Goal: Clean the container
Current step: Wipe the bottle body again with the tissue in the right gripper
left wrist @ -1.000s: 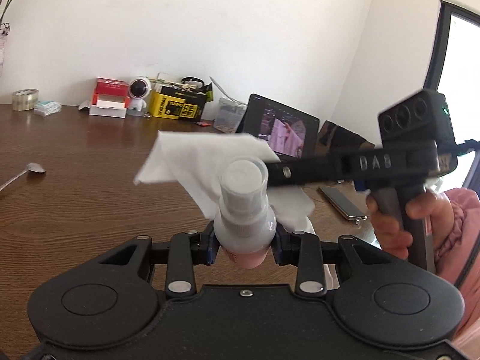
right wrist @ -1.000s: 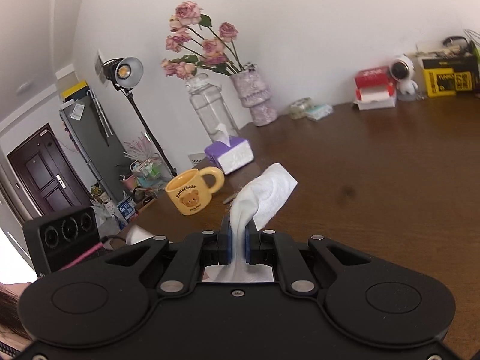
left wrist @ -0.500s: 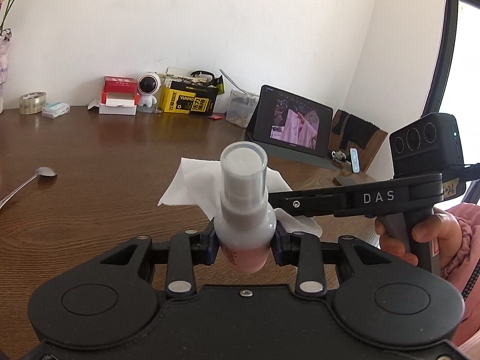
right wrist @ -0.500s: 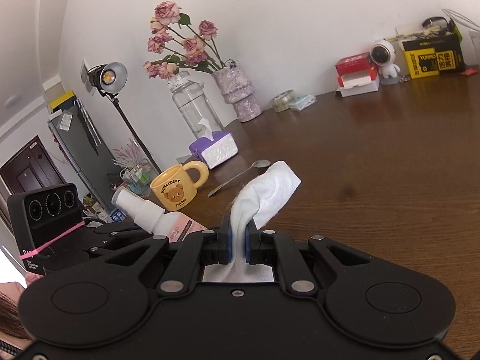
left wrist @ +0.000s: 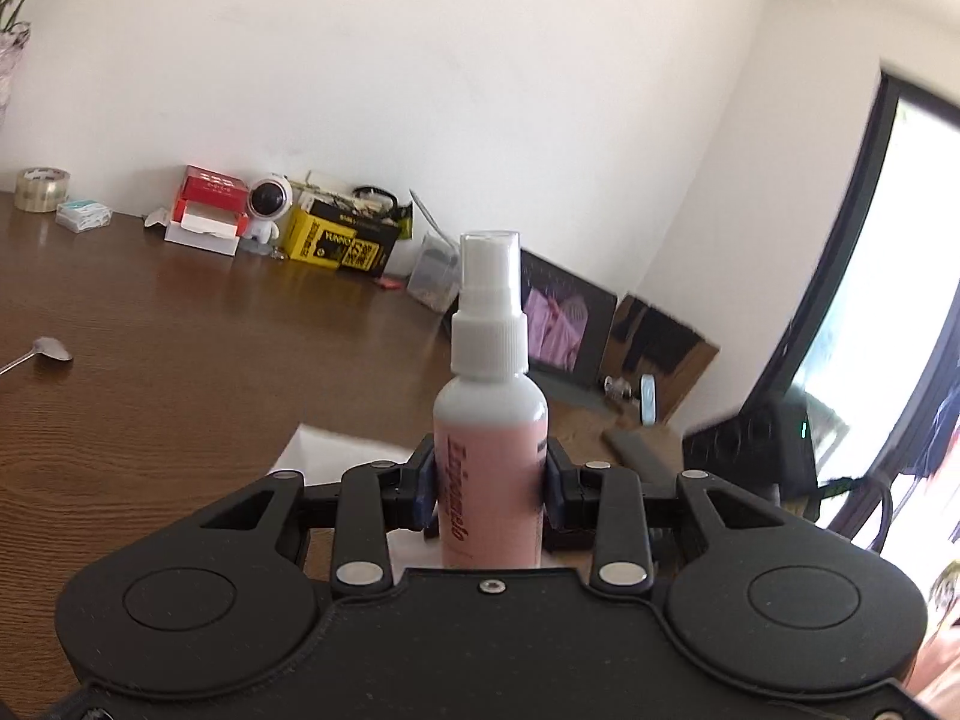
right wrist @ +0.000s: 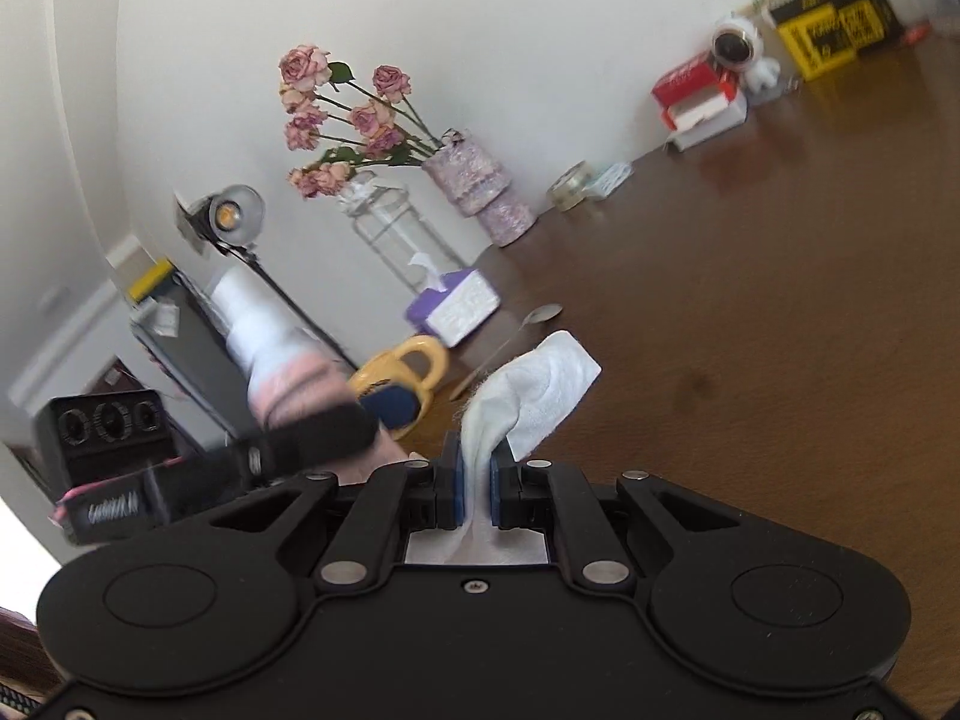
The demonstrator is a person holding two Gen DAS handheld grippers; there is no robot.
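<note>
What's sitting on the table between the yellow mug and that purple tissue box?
Nothing: in the right wrist view the yellow mug and the purple tissue box stand close together, with only a bare strip of brown table between them.

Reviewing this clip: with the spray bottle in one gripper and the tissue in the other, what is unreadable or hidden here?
- Spray bottle, left wrist view: the base is hidden behind the left gripper; its label text is too soft to read.
- Same bottle, right wrist view: motion-blurred, so no dirt or wet patches can be judged.
- Tissue, right wrist view: its lower part disappears between the right gripper pads; in the left wrist view only a corner shows.
- Yellow mug: partly covered by the left gripper.
</note>
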